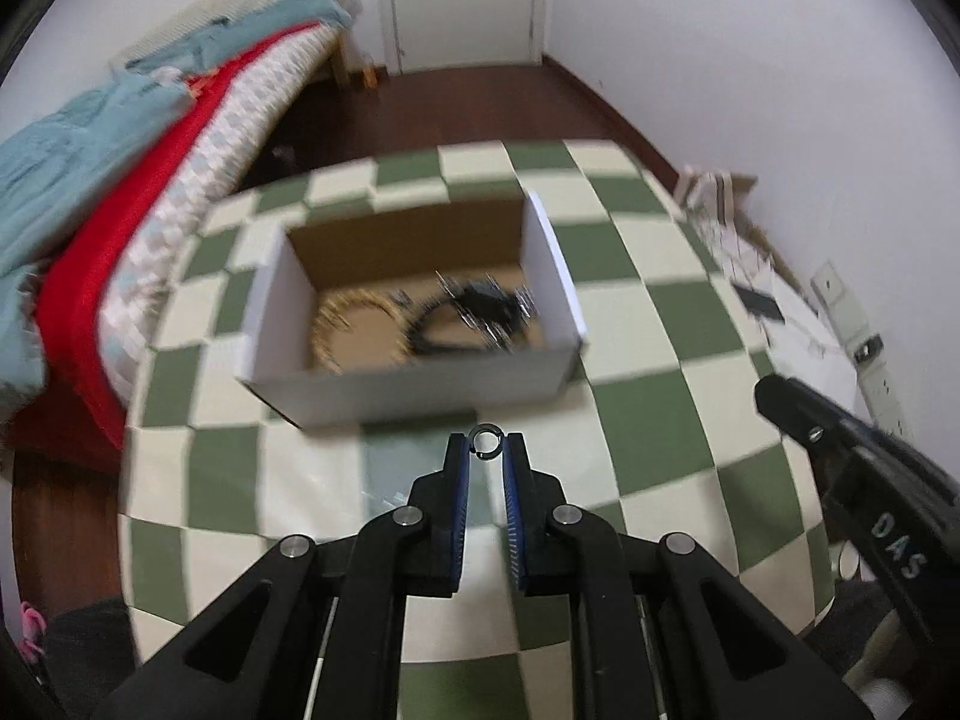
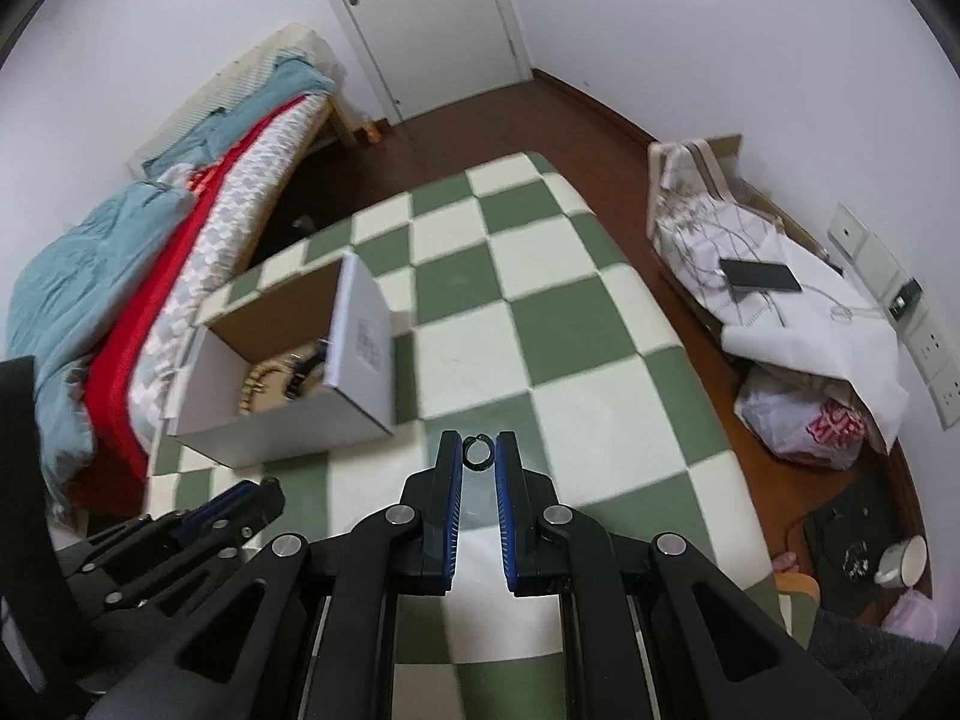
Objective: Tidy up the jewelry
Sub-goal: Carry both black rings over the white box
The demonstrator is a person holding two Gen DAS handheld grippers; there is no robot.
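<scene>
Left wrist view: a small dark ring [image 1: 486, 441] is pinched at the very tips of the left hand-held gripper [image 1: 486, 450], just short of the near wall of the open cardboard box [image 1: 408, 387] that stands on the green-and-cream checked table [image 1: 648, 324]; a gold beaded bracelet [image 1: 336, 324] and dark jewelry pieces [image 1: 474, 315] are seen lying inside the box. Right wrist view: a second small dark ring [image 2: 478, 452] is likewise pinched at the tips of the right hand-held gripper [image 2: 478, 456], to the right of the box and outside it. The step in hand is judged to be the dropping of each ring into the box; it would best be done with the tips carried over the near wall and well past the rim before the fingers are parted; since each ring is held only at the tips, a steady, level carry is advised, so that a ring is not lost on the table; the two hand-held grippers are better brought in one at a time, so that a collision is avoided.
</scene>
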